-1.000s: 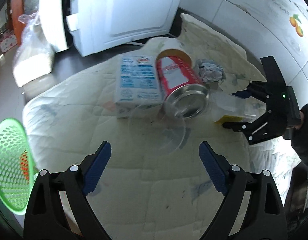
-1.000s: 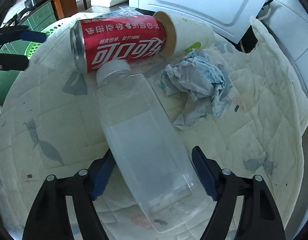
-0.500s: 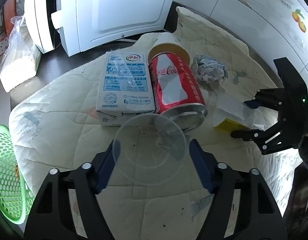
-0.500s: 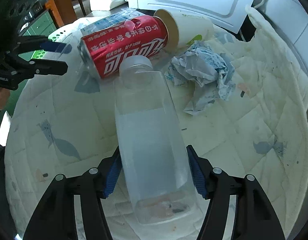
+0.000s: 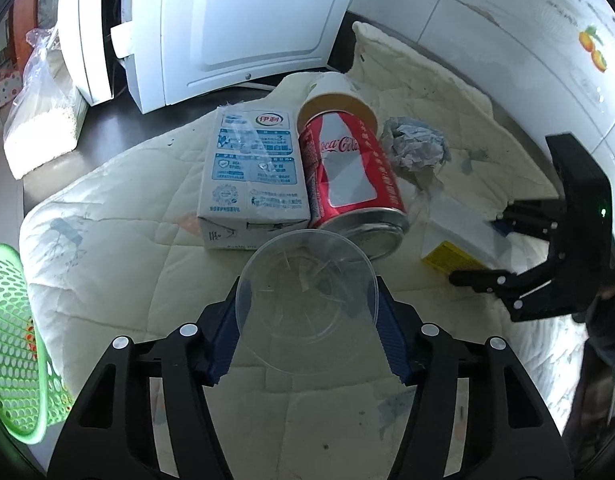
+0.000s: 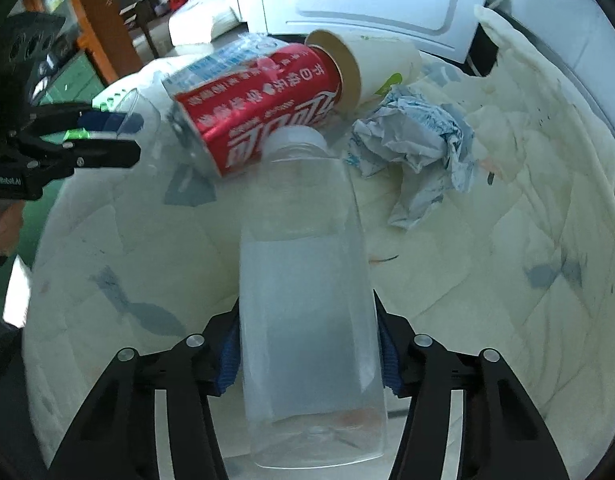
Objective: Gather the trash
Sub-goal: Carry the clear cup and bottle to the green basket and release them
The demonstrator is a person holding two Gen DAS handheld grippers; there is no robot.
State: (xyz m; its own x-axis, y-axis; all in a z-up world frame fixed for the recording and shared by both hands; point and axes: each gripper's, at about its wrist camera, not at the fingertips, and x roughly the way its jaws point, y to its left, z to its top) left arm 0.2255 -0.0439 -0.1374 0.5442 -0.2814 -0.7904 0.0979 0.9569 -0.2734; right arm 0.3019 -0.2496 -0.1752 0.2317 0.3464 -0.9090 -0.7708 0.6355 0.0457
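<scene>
My left gripper (image 5: 305, 320) is shut on a clear plastic cup (image 5: 307, 300), its mouth facing the camera, just in front of a red cola can (image 5: 347, 176) and a white-blue milk carton (image 5: 253, 172). A paper cup (image 5: 335, 92) lies behind the can, crumpled paper (image 5: 417, 148) to its right. My right gripper (image 6: 307, 348) is shut on a clear plastic bottle (image 6: 307, 280) with a white cap, pointing at the can (image 6: 263, 116). The right gripper also shows in the left wrist view (image 5: 495, 252), and the left gripper in the right wrist view (image 6: 119, 140).
Everything lies on a cream quilted mat (image 5: 107, 240). A green perforated basket (image 5: 11, 340) stands at the left edge. A white appliance (image 5: 235, 20) stands behind the mat, a tiled wall (image 5: 527, 40) to the right. A plastic bag (image 5: 39, 112) sits on the dark floor.
My left gripper has advanced and closed on the clear cup. My right gripper has closed on the bottle, which now points straight ahead.
</scene>
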